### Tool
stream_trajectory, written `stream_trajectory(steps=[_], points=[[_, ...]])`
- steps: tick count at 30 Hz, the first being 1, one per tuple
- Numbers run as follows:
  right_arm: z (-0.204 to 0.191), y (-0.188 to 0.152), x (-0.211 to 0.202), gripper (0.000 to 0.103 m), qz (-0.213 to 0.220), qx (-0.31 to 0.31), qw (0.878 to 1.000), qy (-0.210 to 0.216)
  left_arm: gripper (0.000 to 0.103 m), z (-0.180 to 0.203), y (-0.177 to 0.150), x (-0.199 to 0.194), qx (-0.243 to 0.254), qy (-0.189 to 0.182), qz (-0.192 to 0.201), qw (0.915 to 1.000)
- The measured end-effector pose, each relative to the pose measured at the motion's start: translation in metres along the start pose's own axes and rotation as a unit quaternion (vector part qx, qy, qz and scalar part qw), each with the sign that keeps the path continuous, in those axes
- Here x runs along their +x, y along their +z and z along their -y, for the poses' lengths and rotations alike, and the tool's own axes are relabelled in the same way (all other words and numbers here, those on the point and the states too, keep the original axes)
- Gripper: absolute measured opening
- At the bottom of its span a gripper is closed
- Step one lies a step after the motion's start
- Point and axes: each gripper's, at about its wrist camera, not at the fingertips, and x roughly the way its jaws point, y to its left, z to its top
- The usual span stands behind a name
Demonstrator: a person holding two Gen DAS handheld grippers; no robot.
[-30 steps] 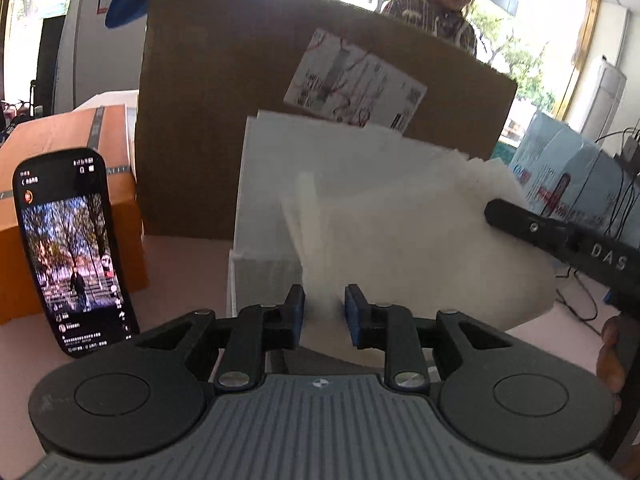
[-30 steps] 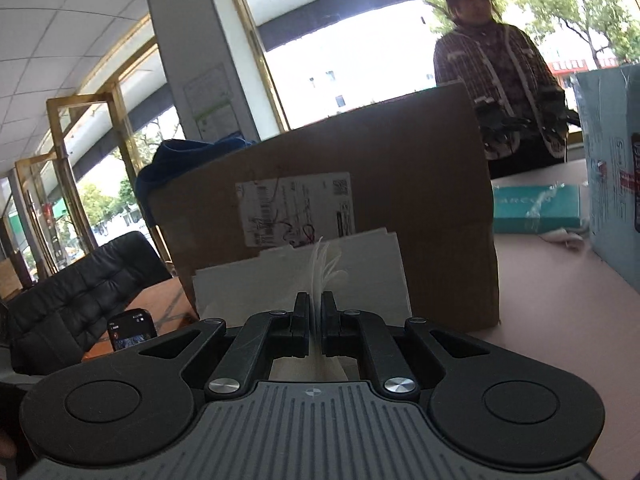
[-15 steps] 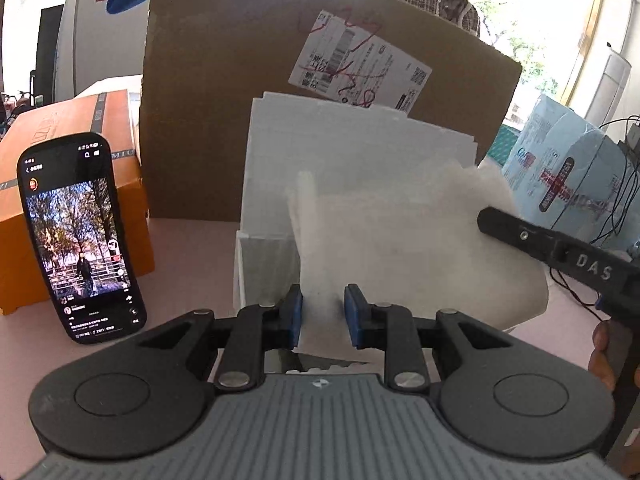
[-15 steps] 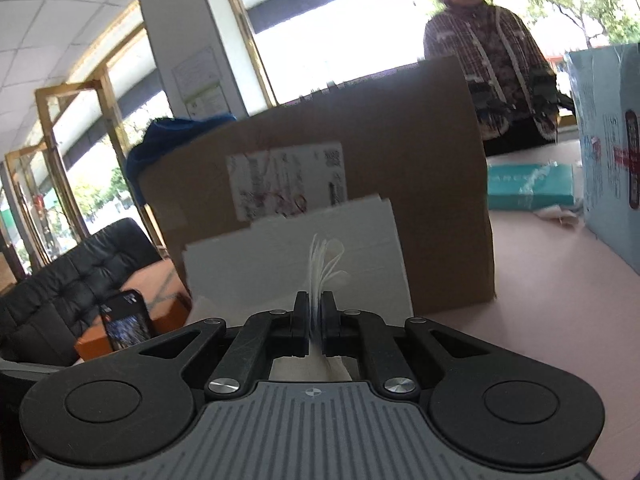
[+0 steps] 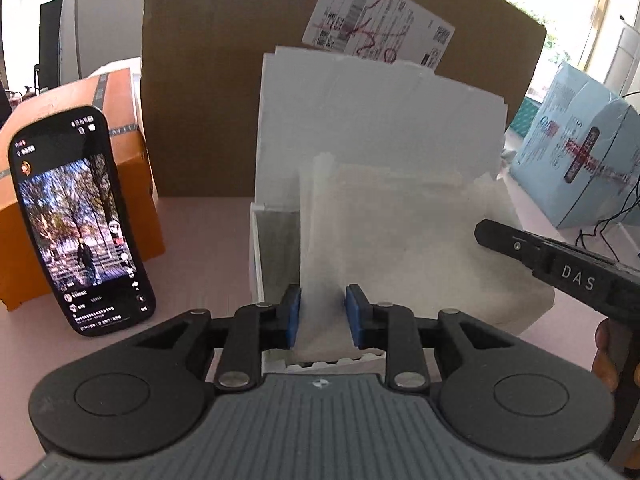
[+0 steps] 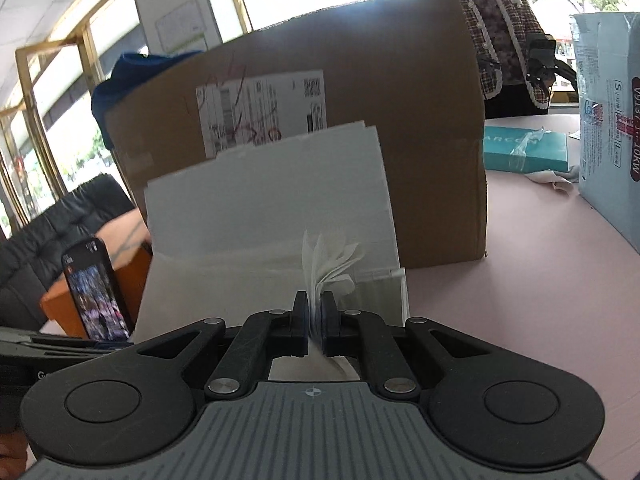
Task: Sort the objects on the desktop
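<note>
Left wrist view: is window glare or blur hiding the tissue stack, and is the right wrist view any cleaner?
Left wrist view: windows blow out along the top and right edges, but the tissue stack is evenly lit and fairly sharp; fisheye bends the cardboard box. Right wrist view: windows are overexposed behind the box, its near face in shade, yet the tissue edges in the right gripper read clearly.

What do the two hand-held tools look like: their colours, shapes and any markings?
Both are alike. The left tool has a grey ribbed body, two round black discs, black linkage arms with silver pivot pins, and blue pads on its fingers. The right tool has the same build; its pads look dark. Seen from the left wrist, its black finger bears white letters "DAS". No cable or sleeve shows.
</note>
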Motion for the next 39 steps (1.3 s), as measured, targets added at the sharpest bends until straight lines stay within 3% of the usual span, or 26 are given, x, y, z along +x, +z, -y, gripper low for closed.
stream_trajectory(steps=[8,10,12,14,18,23,25,27,29,31,37,39], points=[[-0.003,0.0,-0.003,0.011,-0.003,-0.012,1.0,0.004,0.024,0.002,-0.001,-0.001,0.006,0.002,-0.002,1.0],[-0.001,0.002,-0.006,0.021,-0.002,-0.005,1.0,0.008,0.031,0.001,0.0,-0.004,0.006,-0.001,0.001,1.0],[0.0,0.004,-0.009,0.045,0.002,0.003,1.0,0.009,0.045,0.001,0.001,-0.009,0.008,-0.007,0.01,0.9999],[0.0,0.006,-0.013,0.046,0.01,0.004,1.0,0.008,0.052,0.001,0.002,-0.015,0.011,-0.012,0.019,0.9997],[0.001,0.011,-0.022,0.062,0.029,0.006,1.0,0.007,0.062,-0.001,0.004,-0.029,0.01,-0.015,0.04,0.999],[0.003,0.017,-0.034,0.06,0.066,0.002,0.997,0.026,0.062,-0.007,0.007,-0.047,-0.011,-0.012,0.113,0.9934],[0.0,0.017,-0.032,0.05,0.078,-0.012,0.996,0.035,0.059,-0.007,0.007,-0.052,-0.017,-0.016,0.152,0.9882],[-0.003,0.019,-0.024,0.024,0.079,-0.031,0.995,0.044,0.047,-0.005,0.009,-0.053,-0.017,-0.021,0.182,0.983],[-0.005,0.023,-0.013,0.017,0.07,-0.03,0.995,0.063,0.017,-0.001,0.016,-0.04,-0.009,-0.024,0.166,0.9858],[-0.004,0.028,-0.003,0.017,0.066,-0.018,0.995,0.079,0.016,0.003,0.024,-0.026,-0.006,-0.028,0.144,0.9892],[0.002,0.037,0.019,0.017,0.066,-0.019,0.995,0.068,0.016,0.003,0.034,0.015,-0.005,-0.059,0.092,0.994],[0.006,0.037,0.028,0.017,0.048,-0.017,0.996,0.067,0.016,0.004,0.033,0.023,0.001,-0.065,0.078,0.9948]])
